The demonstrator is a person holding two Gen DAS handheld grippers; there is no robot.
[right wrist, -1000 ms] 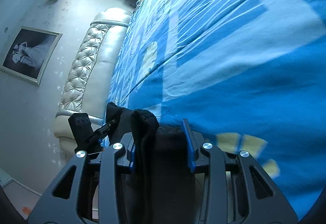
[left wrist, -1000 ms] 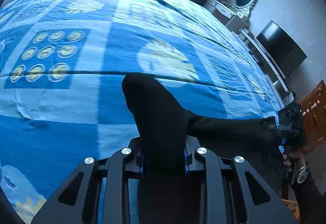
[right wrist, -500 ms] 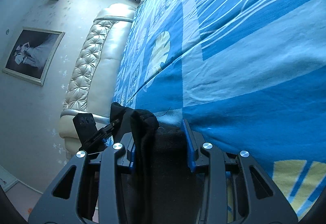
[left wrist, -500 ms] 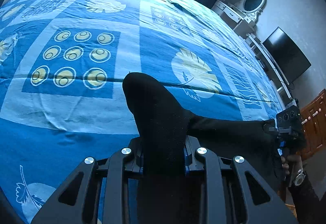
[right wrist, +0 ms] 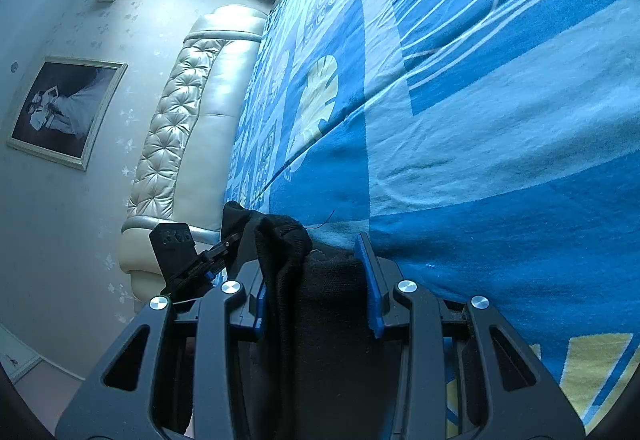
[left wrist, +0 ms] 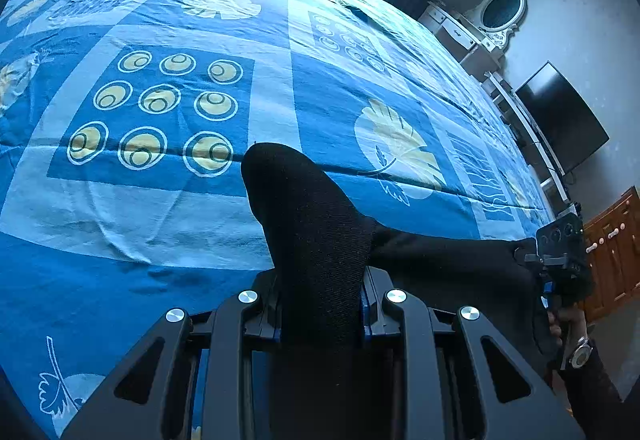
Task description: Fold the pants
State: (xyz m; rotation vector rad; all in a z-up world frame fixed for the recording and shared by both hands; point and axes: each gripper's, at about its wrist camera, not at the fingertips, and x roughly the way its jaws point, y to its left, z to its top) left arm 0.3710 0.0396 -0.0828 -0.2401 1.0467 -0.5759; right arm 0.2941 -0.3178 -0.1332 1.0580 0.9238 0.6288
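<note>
Both grippers hold the black pants [left wrist: 316, 252] up over the bed [left wrist: 160, 224], one at each end of a stretch of the cloth. The left gripper [left wrist: 320, 304] has its two fingers pressed in on a thick bunch of the fabric, which pokes out past the tips in a rounded hump. From there the cloth runs off to the right as a dark band, taut and low over the blue patterned bedspread, to the right gripper [left wrist: 560, 252], seen far off in the person's hand [left wrist: 568, 324] with a watch at the wrist.

From the right wrist view, the right gripper [right wrist: 316, 280] is clamped on another fold of the pants [right wrist: 320, 320]; the blue pads [right wrist: 370, 280] squeeze the fabric between them, and a crumpled edge sticks up by the left pad. The left gripper [right wrist: 188, 260] shows beyond it, just beside the cloth's far end.

The bedspread [right wrist: 480, 120] has squares of yellow rings and pale leaves. A tufted cream headboard [right wrist: 192, 120] stands at the bed's end, with a framed picture [right wrist: 64, 112] on the wall by it. On the other side of the room a dark TV [left wrist: 560, 116] hangs near a white dresser with an oval mirror [left wrist: 500, 12]
</note>
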